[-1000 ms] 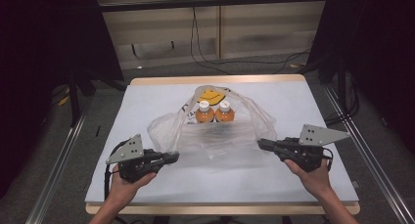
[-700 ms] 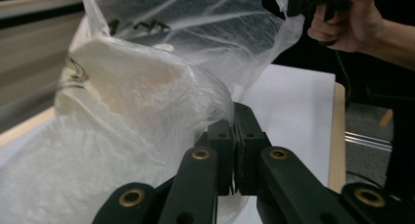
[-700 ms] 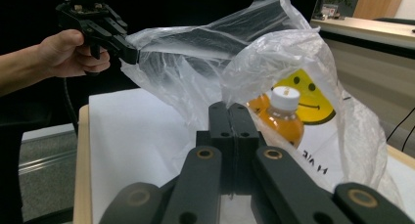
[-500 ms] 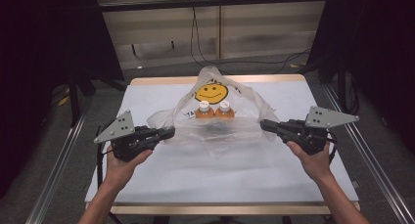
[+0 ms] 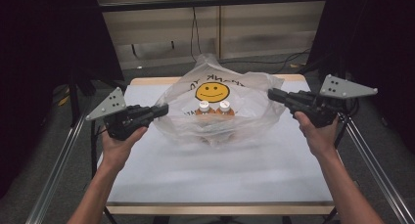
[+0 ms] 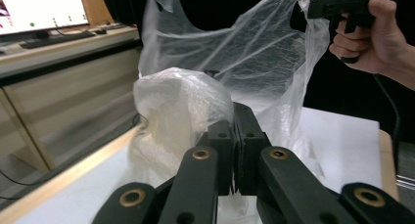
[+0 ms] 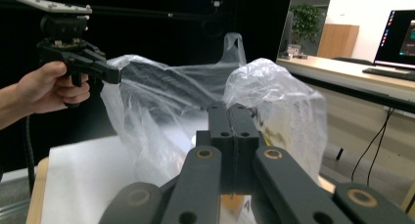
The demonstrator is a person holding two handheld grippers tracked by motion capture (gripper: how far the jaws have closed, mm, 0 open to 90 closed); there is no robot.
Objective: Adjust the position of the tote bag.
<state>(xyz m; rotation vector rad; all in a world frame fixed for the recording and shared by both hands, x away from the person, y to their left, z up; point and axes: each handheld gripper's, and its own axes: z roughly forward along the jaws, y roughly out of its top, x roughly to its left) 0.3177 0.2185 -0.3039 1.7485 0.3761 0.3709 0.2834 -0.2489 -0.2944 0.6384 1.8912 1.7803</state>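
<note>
High view: the left gripper (image 5: 164, 108) and right gripper (image 5: 270, 93) are pinching the plastic bag (image 5: 220, 111) closed-fingered, holding it open above the tabletop (image 5: 215, 175); two bottles (image 5: 214, 108) are sitting inside, and carrying remains.

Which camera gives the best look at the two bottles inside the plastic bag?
The high view: both white-capped bottles stand side by side inside the plastic bag, below its smiley face. The left gripper view gives just crumpled bag film; the right gripper view gives a small orange patch low behind the jaws, perhaps a bottle.
</note>
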